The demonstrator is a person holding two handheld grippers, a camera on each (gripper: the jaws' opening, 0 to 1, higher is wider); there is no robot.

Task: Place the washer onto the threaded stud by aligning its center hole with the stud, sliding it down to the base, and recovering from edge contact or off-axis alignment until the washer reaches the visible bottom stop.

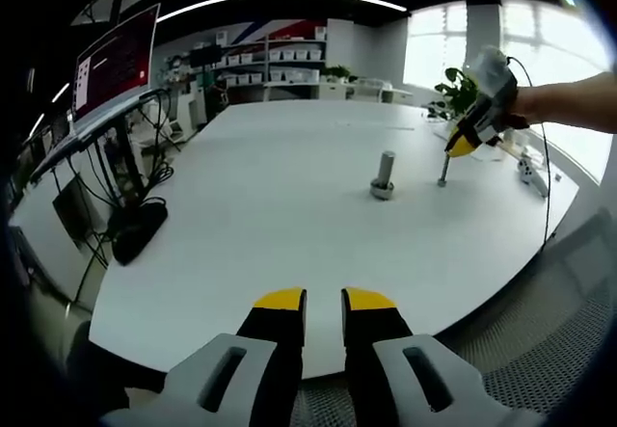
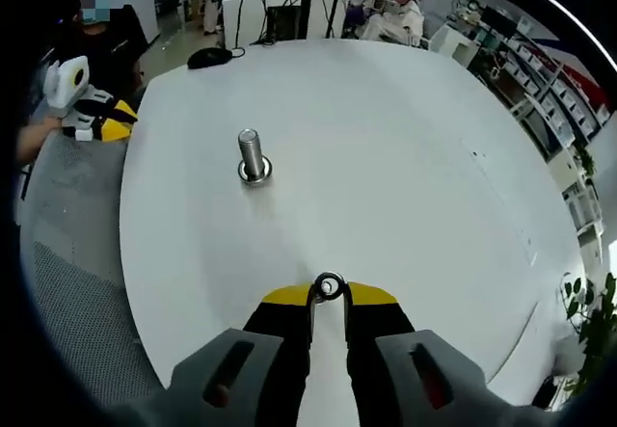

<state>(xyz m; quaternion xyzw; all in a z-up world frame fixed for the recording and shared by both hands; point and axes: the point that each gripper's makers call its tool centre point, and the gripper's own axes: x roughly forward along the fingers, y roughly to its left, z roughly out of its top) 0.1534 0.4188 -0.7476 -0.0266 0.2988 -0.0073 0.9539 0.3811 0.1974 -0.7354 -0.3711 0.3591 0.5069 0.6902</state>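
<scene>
A grey threaded stud (image 1: 385, 170) (image 2: 252, 151) stands upright on a round base (image 2: 255, 172) on the white table (image 1: 270, 205) (image 2: 405, 157). A small metal washer (image 2: 329, 286) is pinched between the yellow tips of my right gripper (image 2: 329, 290), which is shut on it, well short of the stud. In the left gripper view that right gripper (image 1: 461, 145) hovers over the table to the right of the stud, a hand holding it. My left gripper (image 1: 324, 300) sits at the table's near edge, jaws slightly apart with nothing between them; it also appears as the left gripper (image 2: 100, 123) beyond the table's edge.
A thin grey post (image 1: 443, 171) stands under the right gripper's tips. A black object (image 1: 140, 229) (image 2: 207, 57) lies near the table's edge by a monitor stand (image 1: 116, 66). Grey mesh (image 1: 549, 321) (image 2: 67, 282) borders the table. A person (image 2: 395, 8) sits at the far side.
</scene>
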